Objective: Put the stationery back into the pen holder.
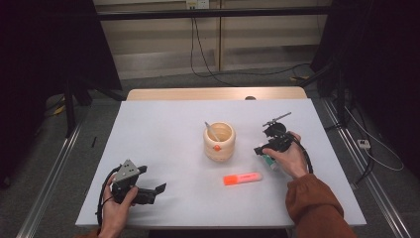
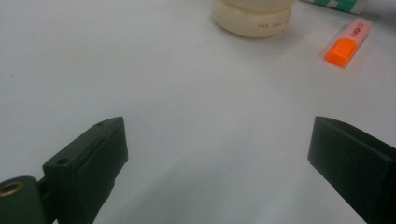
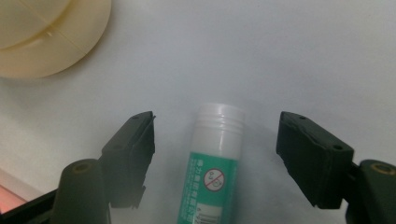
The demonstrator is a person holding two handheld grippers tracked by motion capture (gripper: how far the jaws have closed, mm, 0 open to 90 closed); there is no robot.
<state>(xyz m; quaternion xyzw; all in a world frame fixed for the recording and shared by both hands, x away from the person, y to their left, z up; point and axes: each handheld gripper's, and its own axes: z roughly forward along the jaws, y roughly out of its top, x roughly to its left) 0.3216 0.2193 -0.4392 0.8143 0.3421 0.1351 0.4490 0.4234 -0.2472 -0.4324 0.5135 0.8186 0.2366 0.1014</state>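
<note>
A: Where does the glue stick [image 3: 215, 165] lie just now?

B: On the white table [image 1: 163, 129], right of the cream wooden pen cup [image 1: 219, 141] and under the right gripper [image 3: 215, 158]. In the right gripper view it sits between the two black jaws, white cap pointing away from the hand, green label toward it.

A: So its long axis runs along the jaws' reach, not across it?

B: Nearly so, with a slight lean. The jaws stand either side of the barrel, partly open, a gap showing on each side, so they have hold of nothing yet.

A: And the left gripper [image 1: 143, 191]?

B: It rests near the table's front left corner, well apart from the glue stick. Its jaws stand wide open on bare table, with the pen cup and the orange highlighter [image 2: 348, 43] far ahead of them.

A: So the right hand is the nearer one.

B: Clearly. I judge a squeeze across the barrel is all the pick needs; the highlighter lies just beside, toward the person, clear of the jaws.
</note>
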